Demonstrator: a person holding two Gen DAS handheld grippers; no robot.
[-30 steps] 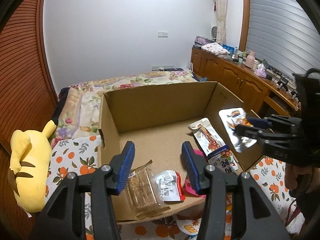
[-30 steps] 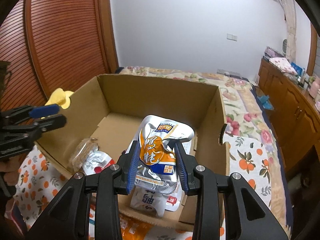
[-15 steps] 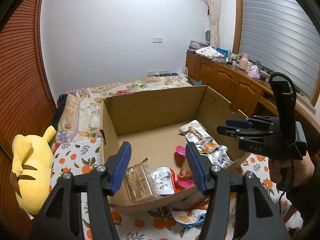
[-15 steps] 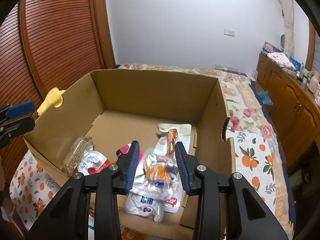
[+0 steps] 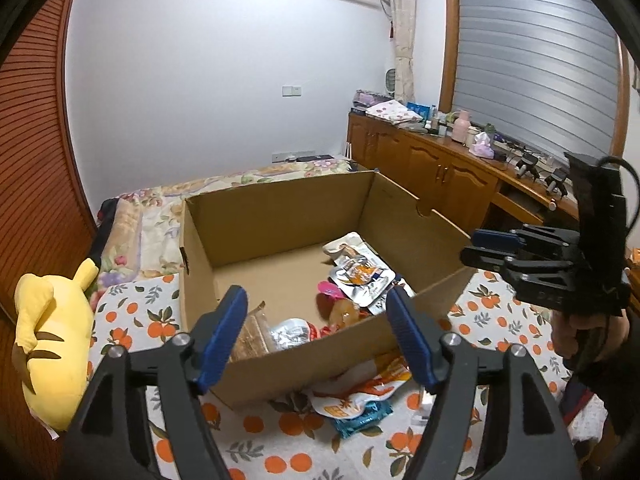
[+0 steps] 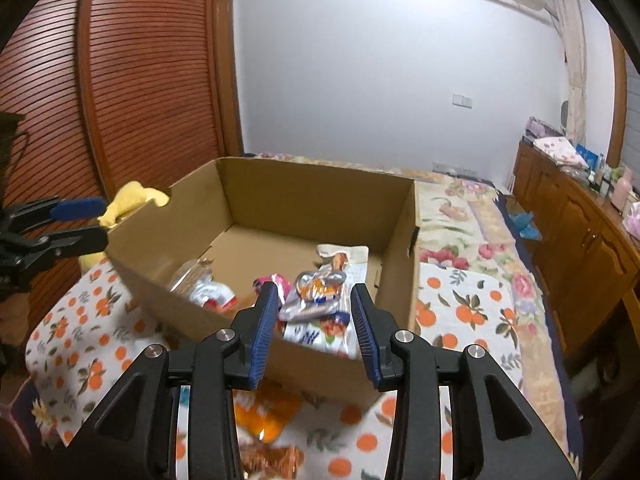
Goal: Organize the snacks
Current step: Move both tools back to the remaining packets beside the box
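Count: one cardboard box [image 5: 288, 216], open-topped, on the orange-print bedspread [image 5: 132, 312]; about six snack packets inside; two or three more on the bedspread outside its near wall; one yellow plush toy [image 5: 48, 344].
Left gripper [image 5: 316, 332]: jaws opening, wide apart, nothing between them, above the box's near edge.
Right gripper [image 6: 314, 328]: jaws apart, empty, above the box's near right corner.
Snacks in box: clear cracker pack [image 5: 250, 336] and red-white packet [image 5: 292, 332] at near left corner; pink packet [image 6: 276, 282] mid; silver pouches [image 6: 320, 292] stacked along right wall.
Left view only: teal packet [image 5: 362, 414] and orange-white pouch [image 5: 360, 396] outside the box.
Right view only: orange packet [image 6: 266, 410] on the bedspread, blurred.
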